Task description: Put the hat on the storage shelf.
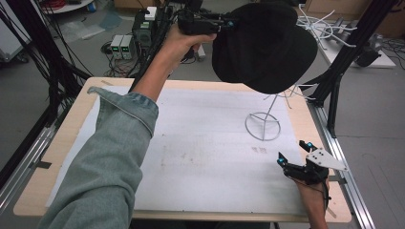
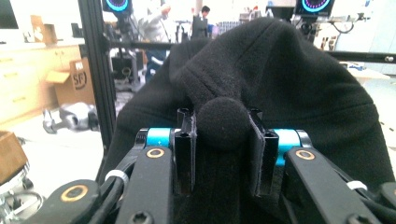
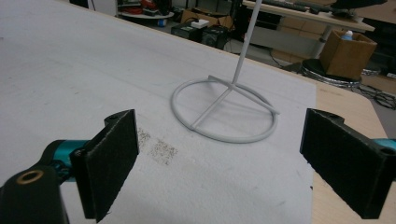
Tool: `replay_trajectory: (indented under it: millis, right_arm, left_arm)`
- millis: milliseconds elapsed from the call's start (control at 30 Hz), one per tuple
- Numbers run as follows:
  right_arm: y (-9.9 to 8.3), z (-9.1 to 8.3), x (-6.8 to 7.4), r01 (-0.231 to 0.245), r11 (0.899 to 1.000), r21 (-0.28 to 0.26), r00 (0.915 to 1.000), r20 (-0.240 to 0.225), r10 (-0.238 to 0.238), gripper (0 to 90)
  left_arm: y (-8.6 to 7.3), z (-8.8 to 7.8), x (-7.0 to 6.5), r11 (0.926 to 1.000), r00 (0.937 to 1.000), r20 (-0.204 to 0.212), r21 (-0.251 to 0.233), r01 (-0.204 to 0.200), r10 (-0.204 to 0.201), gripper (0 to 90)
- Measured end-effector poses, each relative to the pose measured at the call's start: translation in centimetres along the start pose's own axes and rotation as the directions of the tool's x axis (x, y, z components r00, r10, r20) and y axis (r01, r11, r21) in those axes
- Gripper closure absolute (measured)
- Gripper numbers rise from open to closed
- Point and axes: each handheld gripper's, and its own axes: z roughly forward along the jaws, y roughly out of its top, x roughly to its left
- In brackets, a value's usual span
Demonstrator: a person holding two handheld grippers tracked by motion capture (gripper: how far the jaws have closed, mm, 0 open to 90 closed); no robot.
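Black felt hat, held up in the air above the far right part of the table, over the top of the white wire stand. Whether the hat touches the stand's upper prongs cannot be told from the high view; the crown hides them. In the left gripper view the hat fills the space ahead of the jaws, with a rolled fold of its edge pinched between them.

Left gripper: raised high, arm in a denim sleeve reaching forward across the table. Jaws drawn in close, clamped on the hat's rolled edge; in its own view the gripper has fabric pressed against both pads.

Stand: round ring base with crossbars flat on the white mat, thin stem rising at a slight lean. In the right gripper view the ring base lies ahead of the jaws, apart from them.

Right gripper: low at the near right corner of the table, near the stand's base. Jaws spread wide, nothing between them; seen from its own camera, only mat lies in the gap.

Beyond the table: black frame posts, cables, boxes on the floor.
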Motion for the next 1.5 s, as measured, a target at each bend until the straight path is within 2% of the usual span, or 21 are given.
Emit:
replay_trajectory:
  millis: [233, 333, 633, 933, 1033, 1167, 1267, 1500]
  right_arm:
    - [0.0, 0.0, 0.0, -0.004, 1.0, 0.006, 1.0, 0.001, 0.004, 10.9]
    - [0.0, 0.0, 0.0, -0.004, 1.0, 0.007, 1.0, 0.001, 0.004, 10.8]
    - [0.0, 0.0, -0.1, -0.005, 1.0, 0.008, 1.0, 0.001, 0.005, 10.8]
    - [0.0, 0.0, -0.1, -0.011, 1.0, 0.005, 0.9999, 0.002, 0.011, 10.8]
    - [0.0, 0.0, -0.1, -0.009, 1.0, 0.004, 1.0, 0.004, 0.008, 10.8]
    - [0.0, 0.0, -0.1, -0.01, 1.0, 0.006, 1.0, 0.0, 0.01, 10.9]
    - [0.0, 0.0, -0.1, -0.009, 1.0, 0.009, 1.0, 0.001, 0.009, 10.8]
    - [0.0, 0.0, -0.1, -0.004, 1.0, 0.007, 1.0, 0.0, 0.004, 10.8]
  left_arm:
    - [-1.0, 0.4, 0.3, 0.9956, 0.9997, -0.013, 0.091, 0.023, -0.022, 67.2]
    - [-1.4, 0.5, 0.5, 0.9931, 0.9992, -0.024, 0.112, 0.034, -0.032, 67.3]
    - [-2.3, 1.0, 0.8, 0.981, 0.9977, -0.009, 0.181, 0.068, -0.067, 65.5]
    - [-2.8, 1.4, 0.7, 0.9726, 0.998, 0.011, 0.225, 0.058, -0.062, 62.0]
    - [-3.0, 1.6, 0.6, 0.9673, 0.9982, 0.011, 0.248, 0.054, -0.058, 60.7]
    - [-3.2, 1.9, 0.7, 0.9569, 0.997, 0.024, 0.283, 0.064, -0.074, 59.1]
    - [-3.3, 2.1, 0.6, 0.951, 0.9976, 0.025, 0.304, 0.055, -0.065, 57.6]
    - [-3.4, 2.0, 0.7, 0.9472, 0.998, 0.01, 0.316, 0.056, -0.062, 54.1]
